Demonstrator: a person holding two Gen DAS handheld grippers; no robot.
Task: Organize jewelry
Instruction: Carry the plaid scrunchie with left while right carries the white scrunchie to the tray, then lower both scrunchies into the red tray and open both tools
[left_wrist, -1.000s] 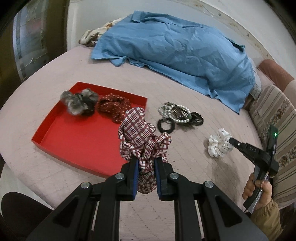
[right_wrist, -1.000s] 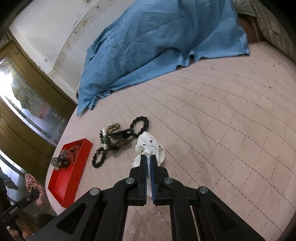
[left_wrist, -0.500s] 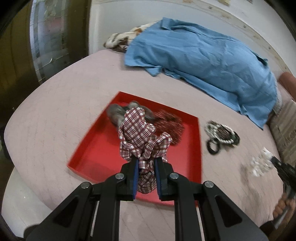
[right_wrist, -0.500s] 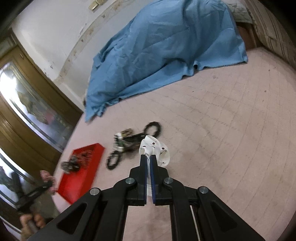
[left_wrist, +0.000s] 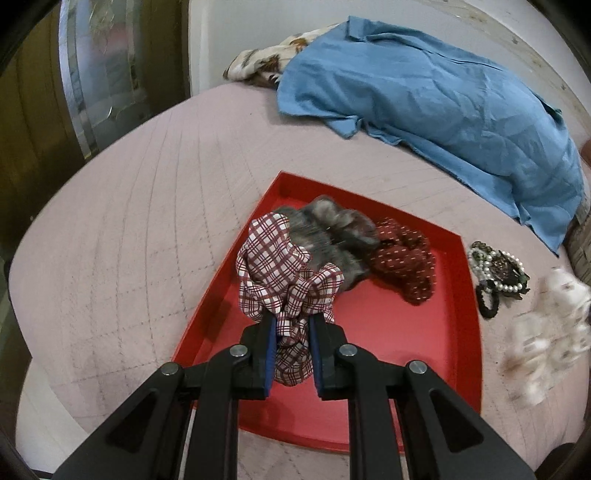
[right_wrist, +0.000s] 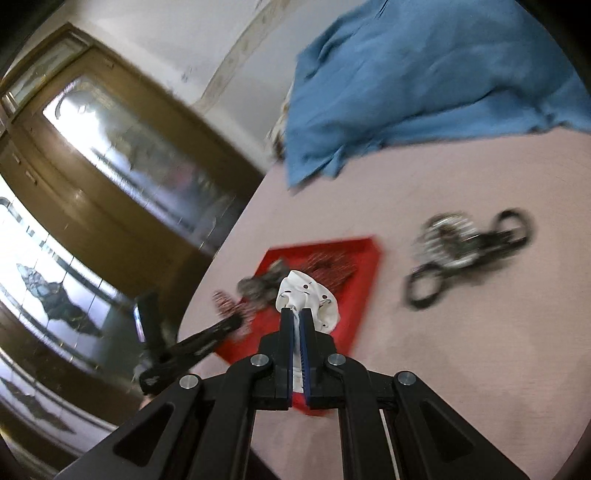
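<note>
The left gripper pinches a plaid scrunchie between its pads and holds it above the near part of the red tray, which lies on the pink quilted bed. Just beyond the plaid scrunchie, inside the tray, sit a grey furry scrunchie and, to its right, a dark red dotted scrunchie. Right of the tray, on the bed, lies a cluster of pearl bracelets and black hair ties. Furthest right, the right gripper is pressed together on a white dotted scrunchie, held above the tray's near right edge. A blue shirt lies far beyond.
</note>
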